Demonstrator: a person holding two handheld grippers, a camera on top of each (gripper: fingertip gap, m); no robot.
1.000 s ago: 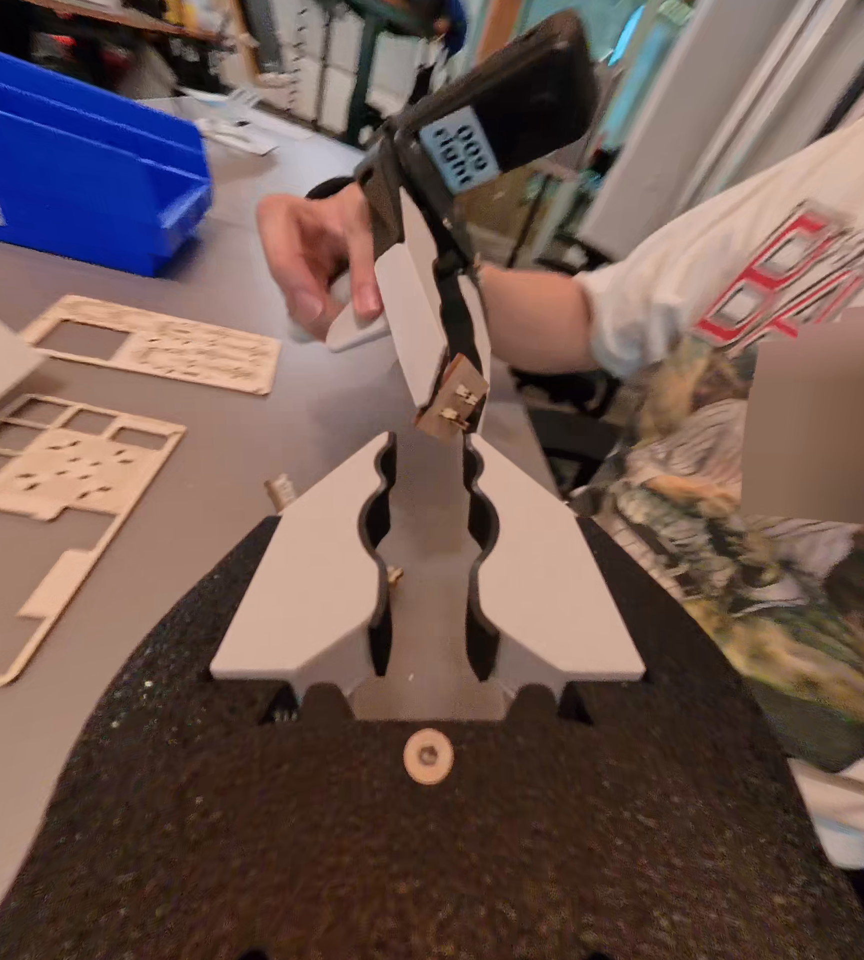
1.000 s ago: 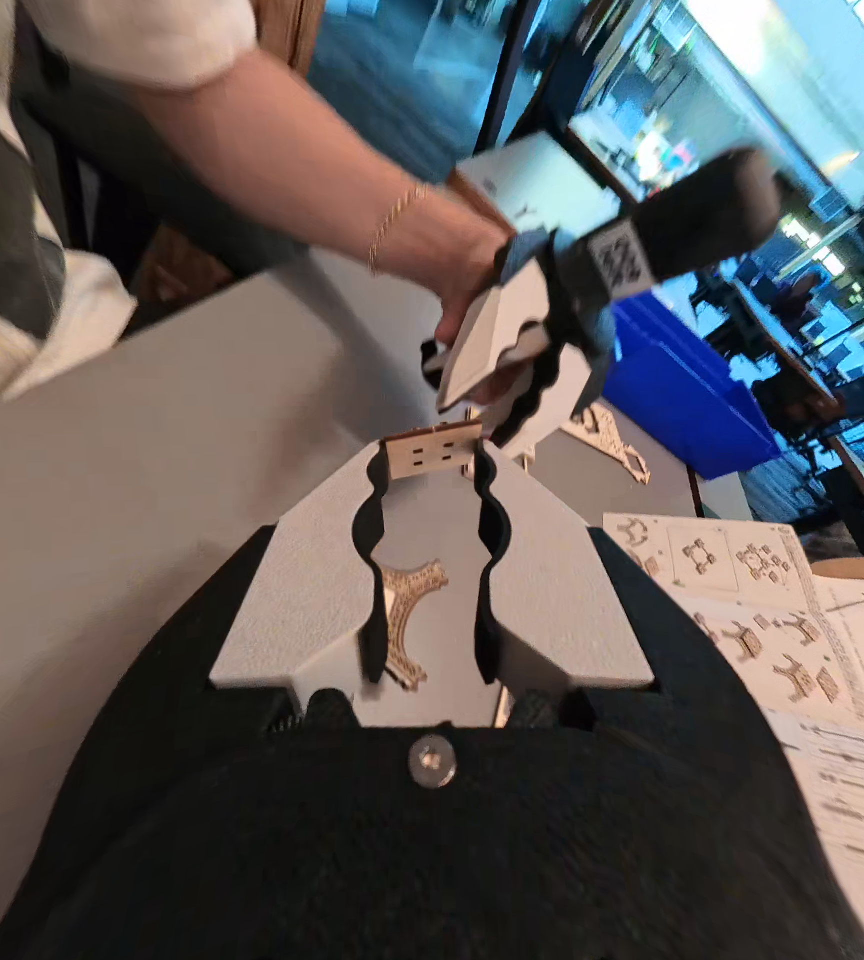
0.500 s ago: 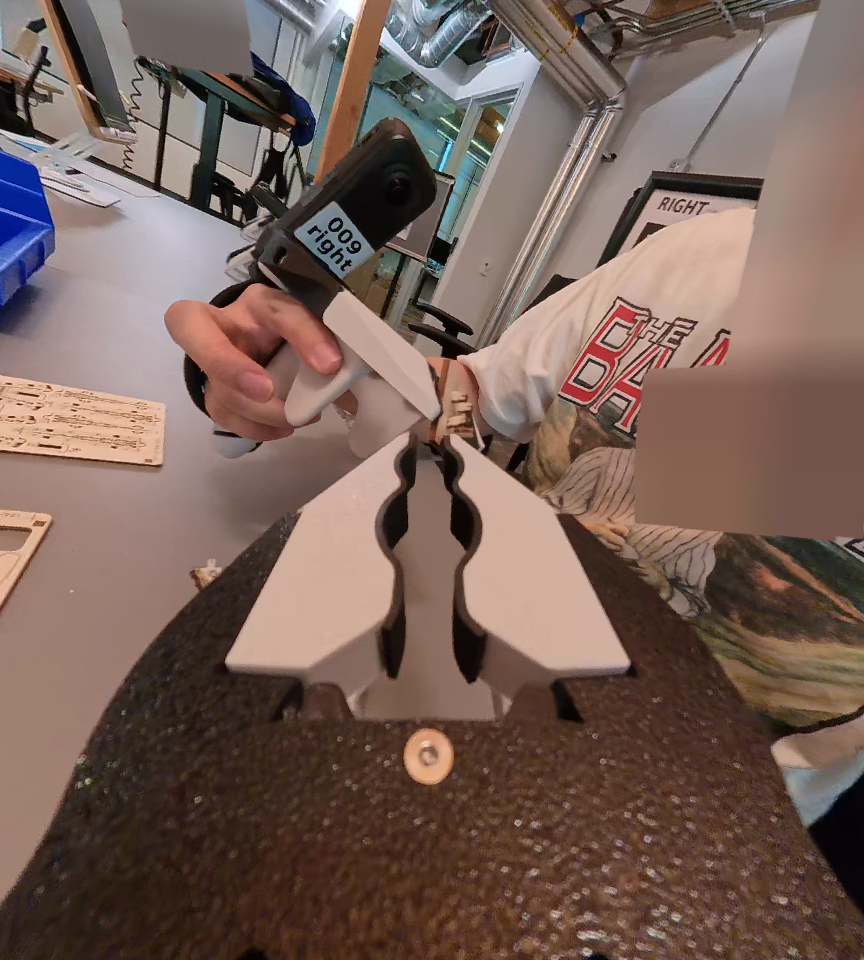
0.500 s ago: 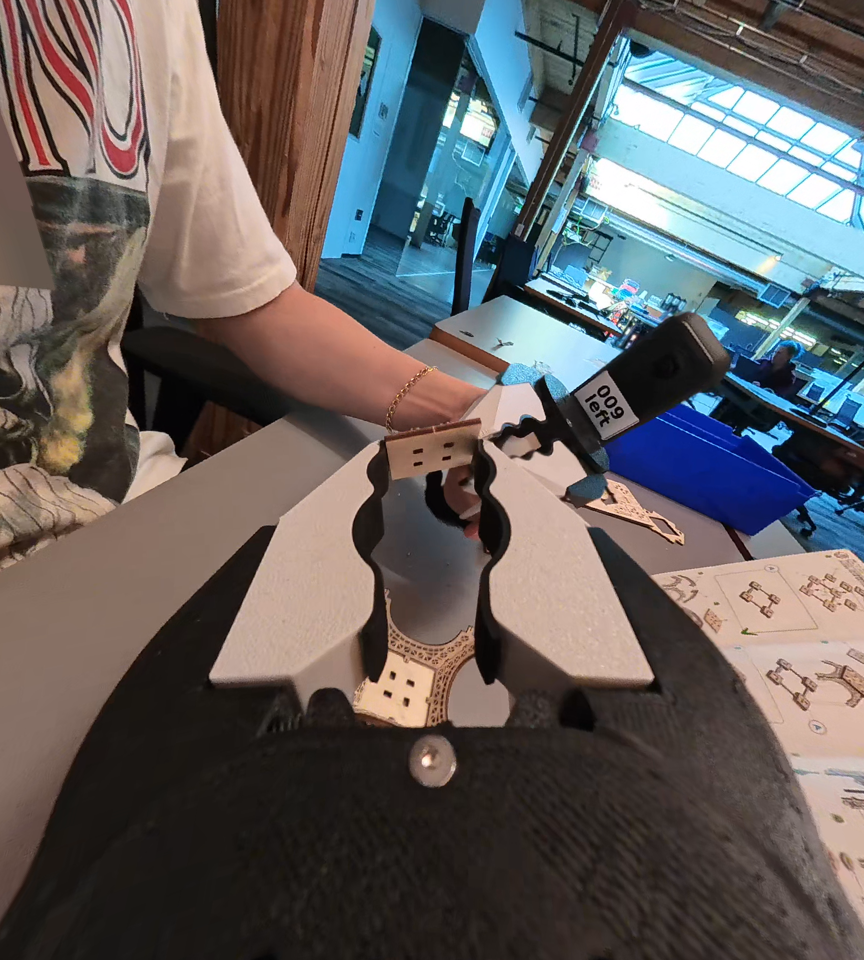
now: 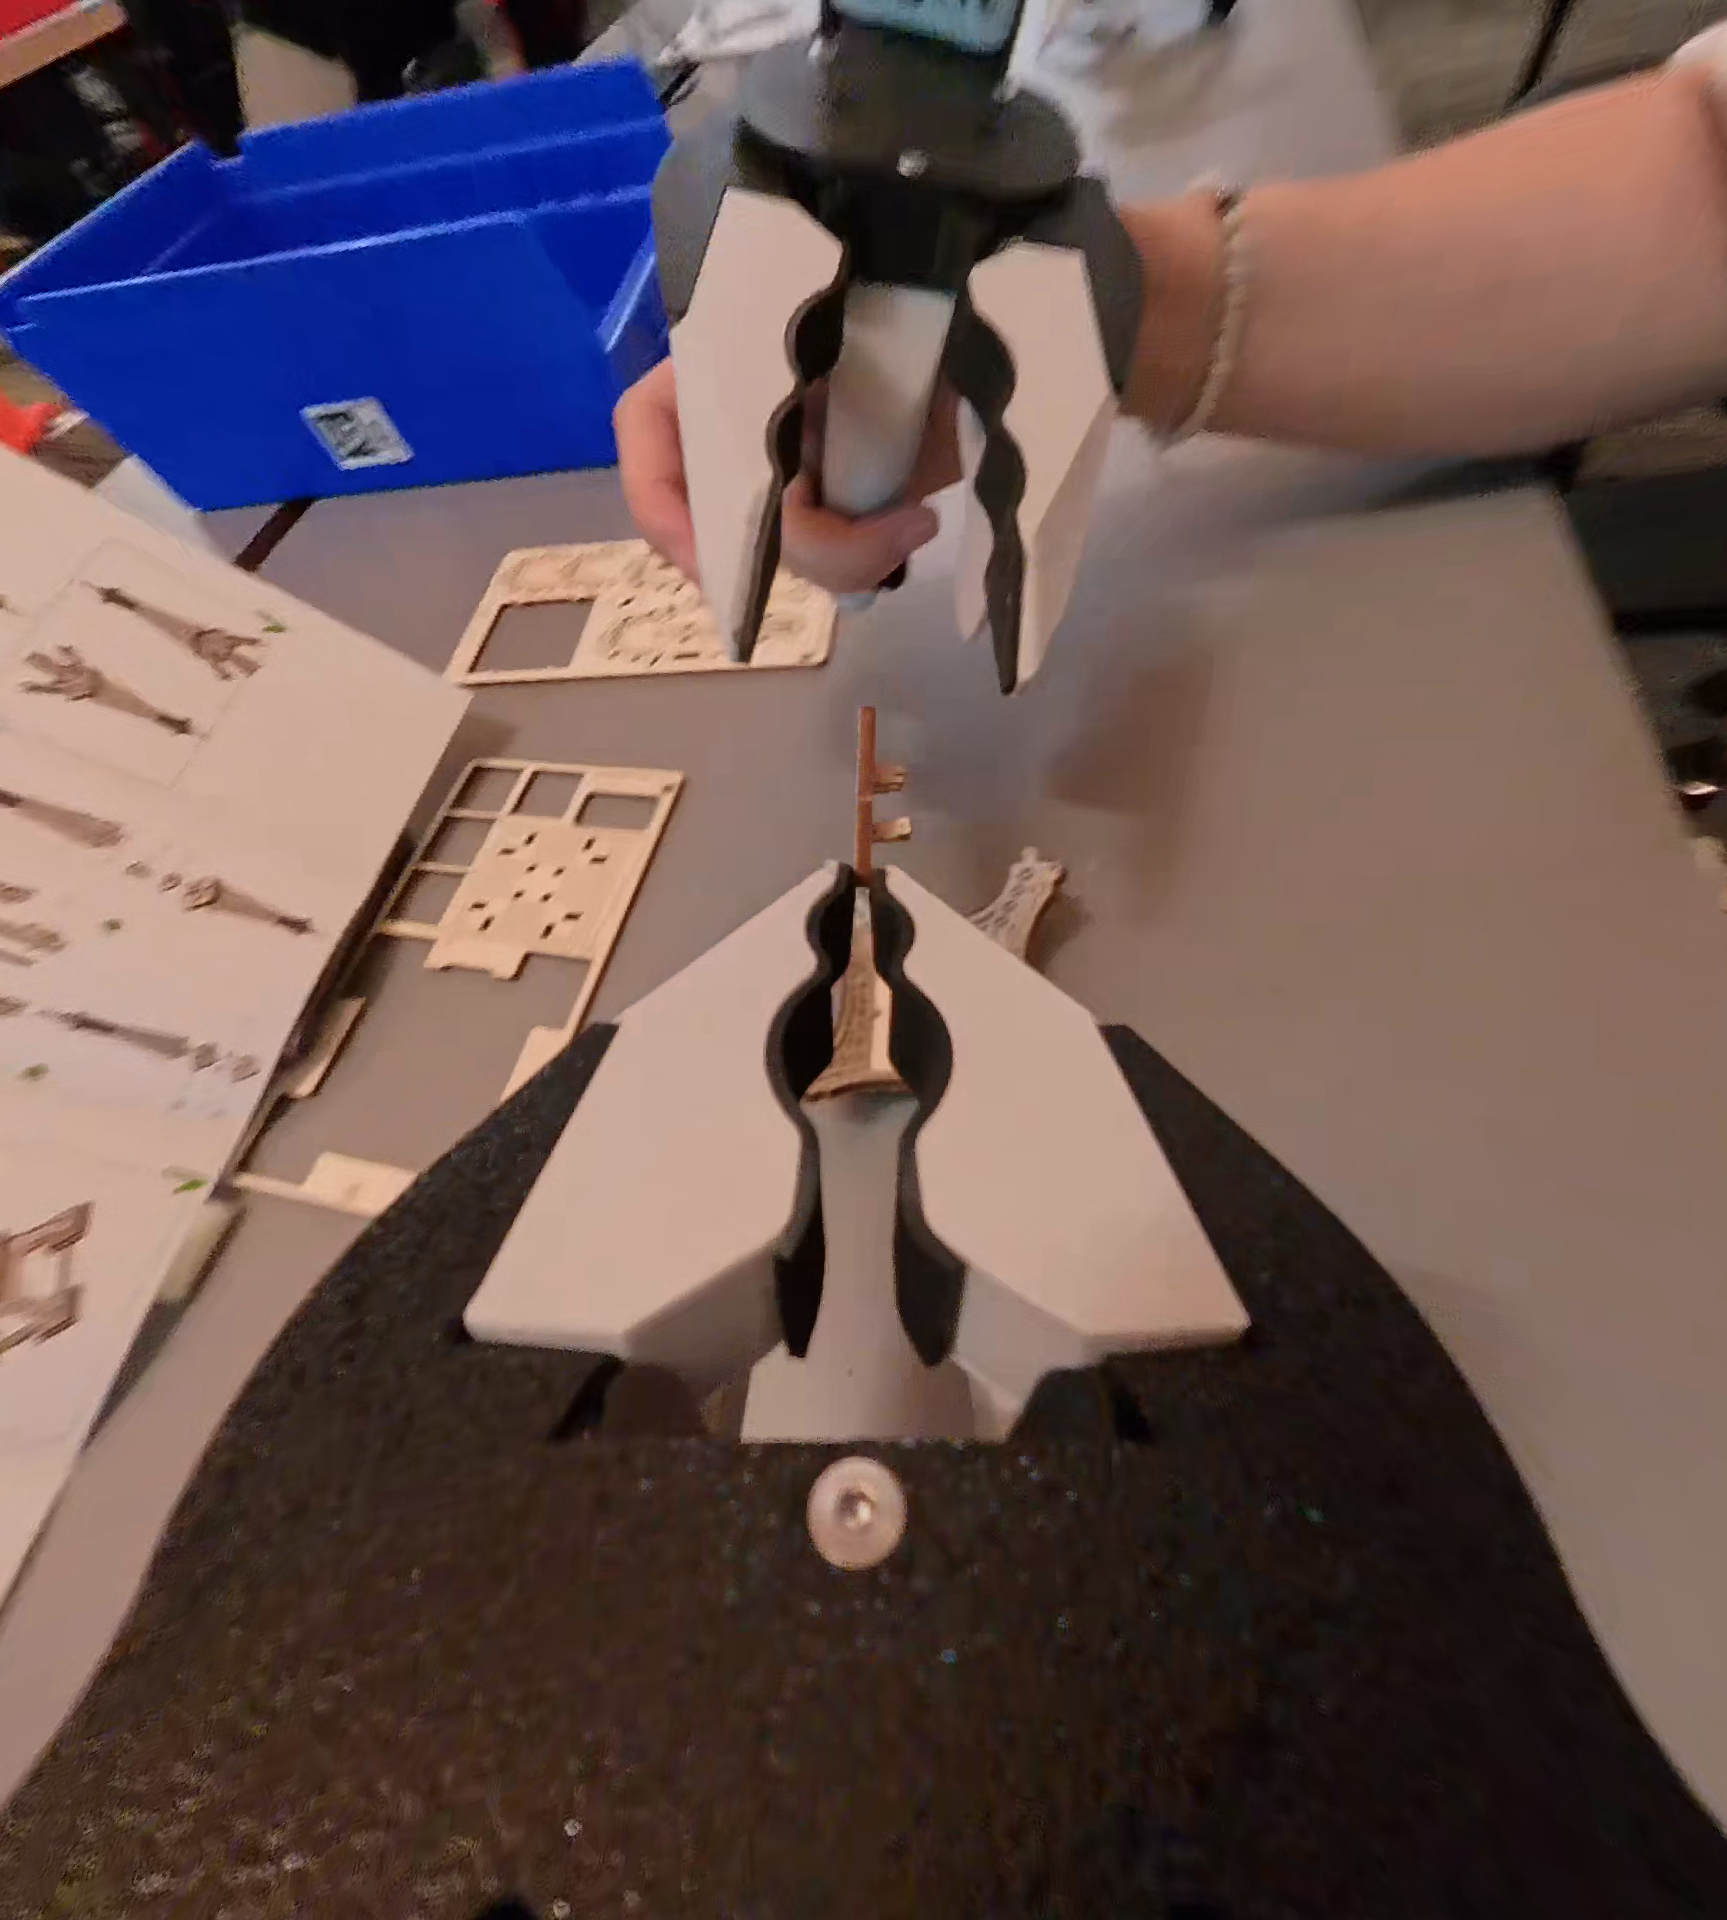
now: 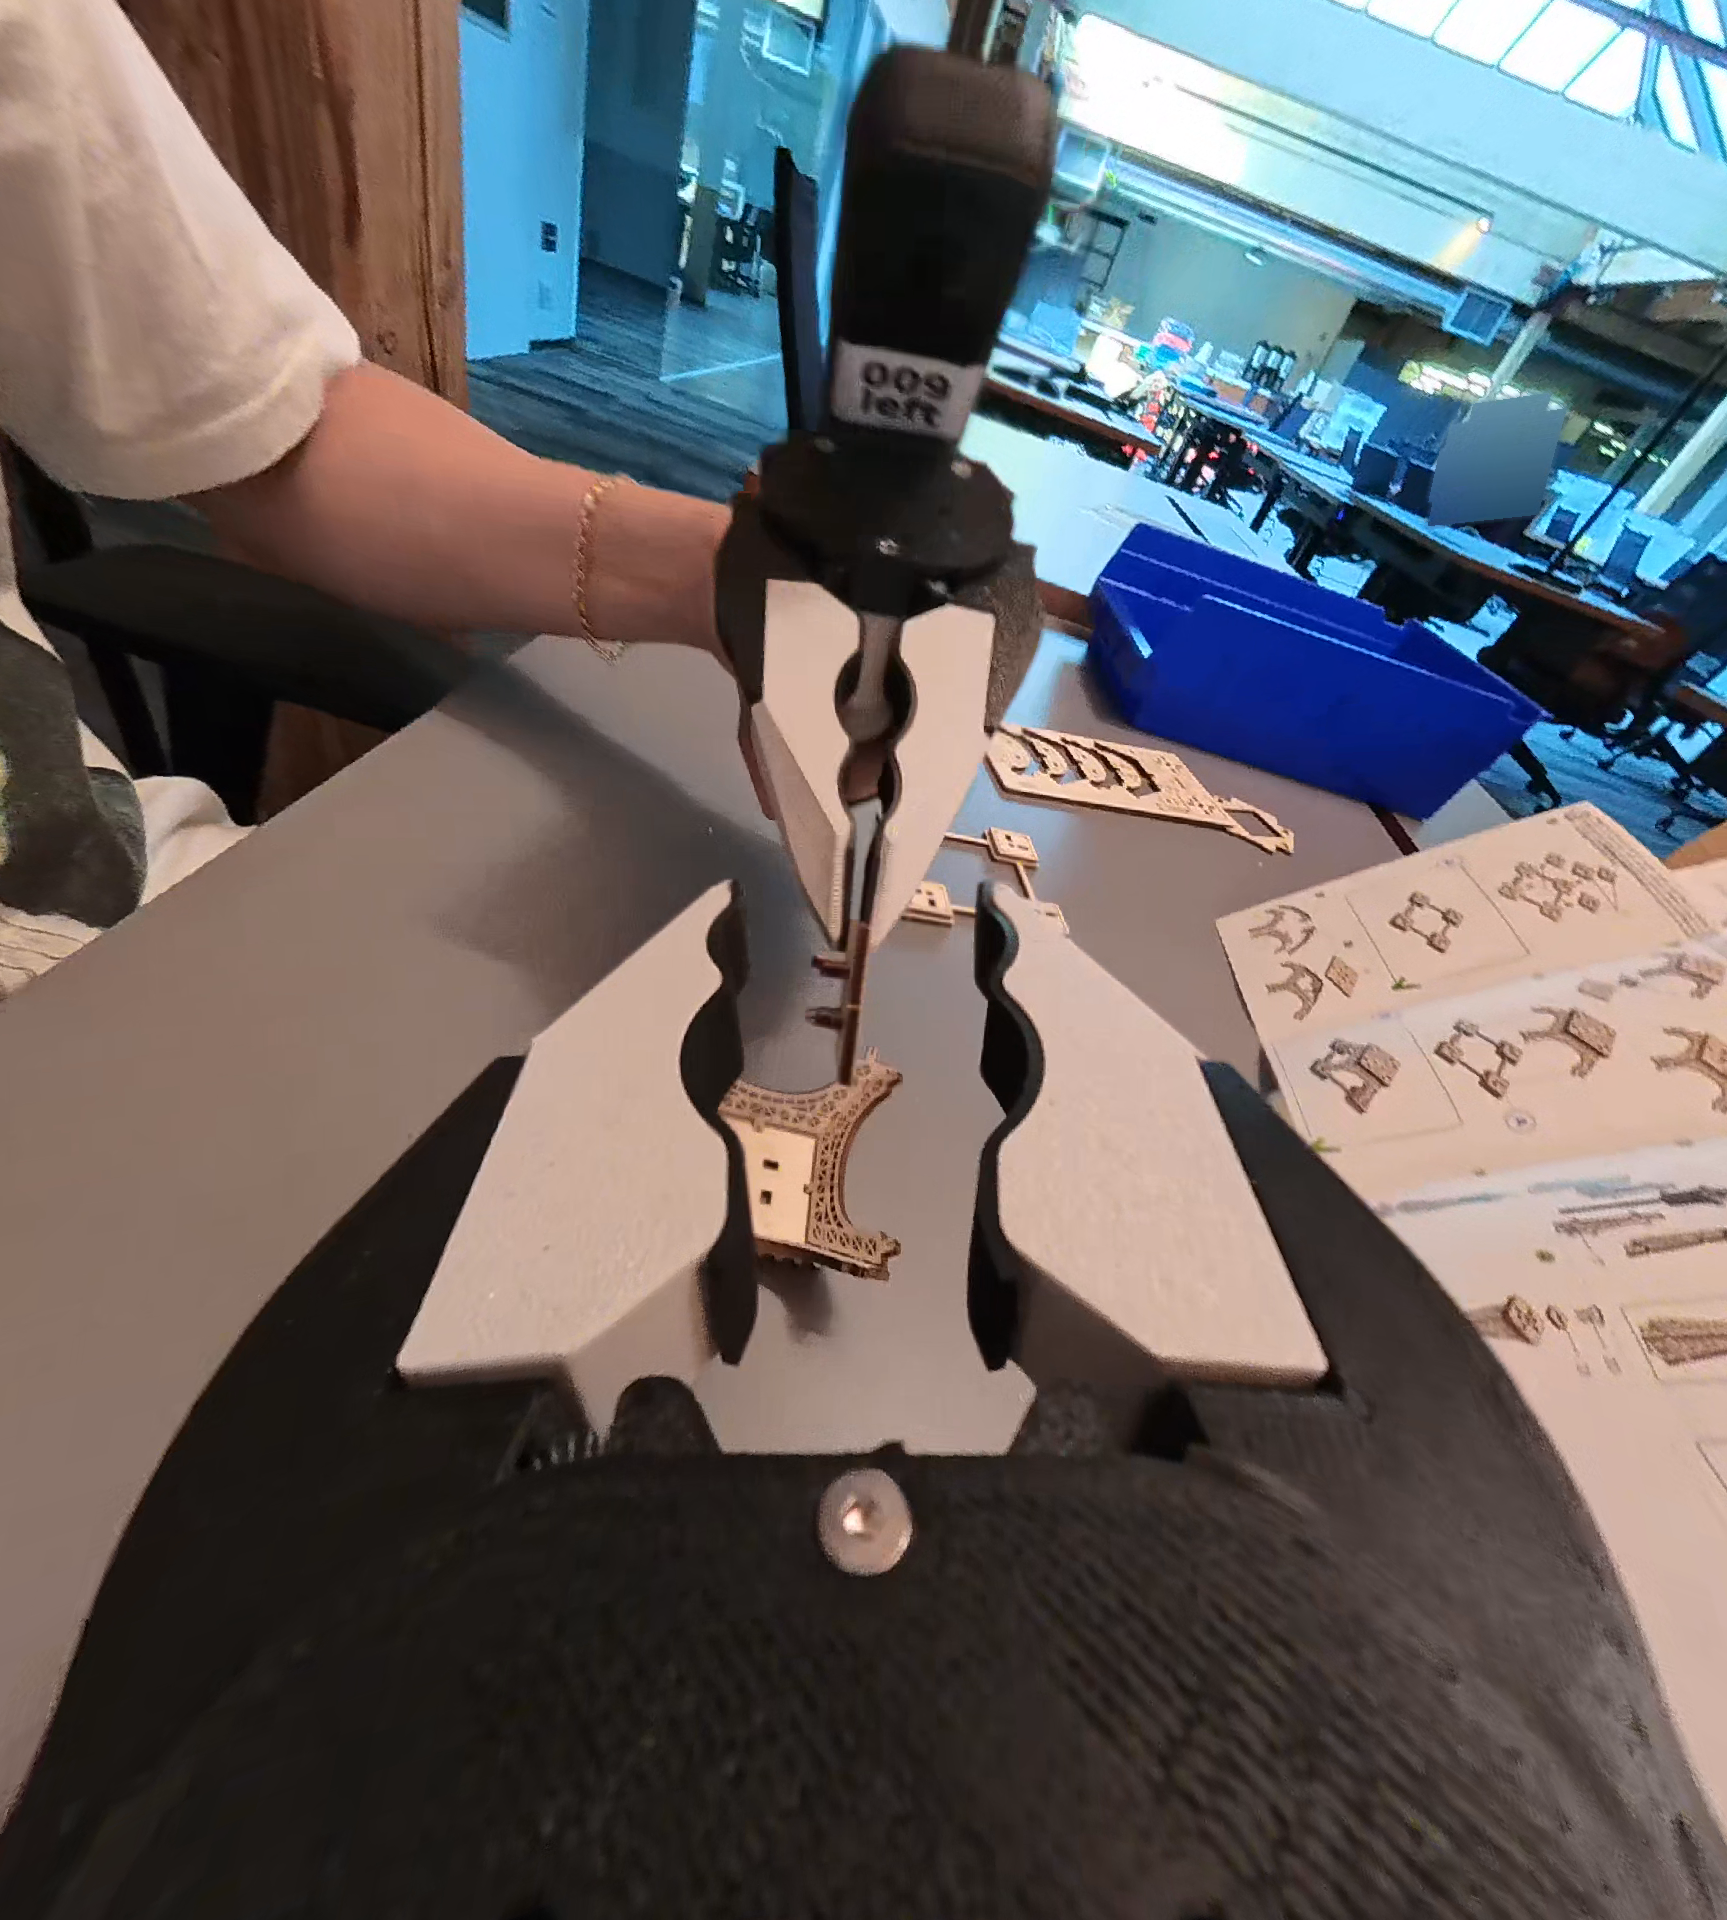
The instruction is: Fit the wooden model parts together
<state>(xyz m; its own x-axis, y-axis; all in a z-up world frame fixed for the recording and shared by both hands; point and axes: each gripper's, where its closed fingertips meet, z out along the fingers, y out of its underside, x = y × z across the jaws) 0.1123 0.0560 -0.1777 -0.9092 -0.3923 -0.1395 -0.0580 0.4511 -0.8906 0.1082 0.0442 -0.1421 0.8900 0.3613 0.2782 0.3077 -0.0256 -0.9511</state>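
Observation:
My left gripper [image 5: 861, 871] is shut on a thin wooden plate [image 5: 866, 790] with two small tabs. The plate is seen edge-on and sticks out past the fingertips. It also shows in the right wrist view [image 6: 851, 997], held upright under the left gripper [image 6: 857, 914]. My right gripper [image 6: 861, 896] is open and empty, with its fingers on either side of the plate and apart from it. It shows tip-down in the left wrist view [image 5: 874, 660]. A lattice arch part joined to a square plate [image 6: 817, 1174] lies on the grey table [image 6: 319, 1039] below.
A blue bin [image 5: 319, 312] stands at the back, also in the right wrist view [image 6: 1306, 686]. Punched wooden sheets [image 5: 526, 914] [image 5: 630, 613] lie beside instruction pages [image 5: 59, 831] [image 6: 1513, 1039]. Another lattice part [image 5: 1020, 914] lies by my left fingertip. The person's arms reach over the table edge. Spacing between my two grippers at the tips: around 4 cm.
The right gripper has let go of the small plate and opened. The left gripper has shut on it. Both grippers have tilted down towards the table.

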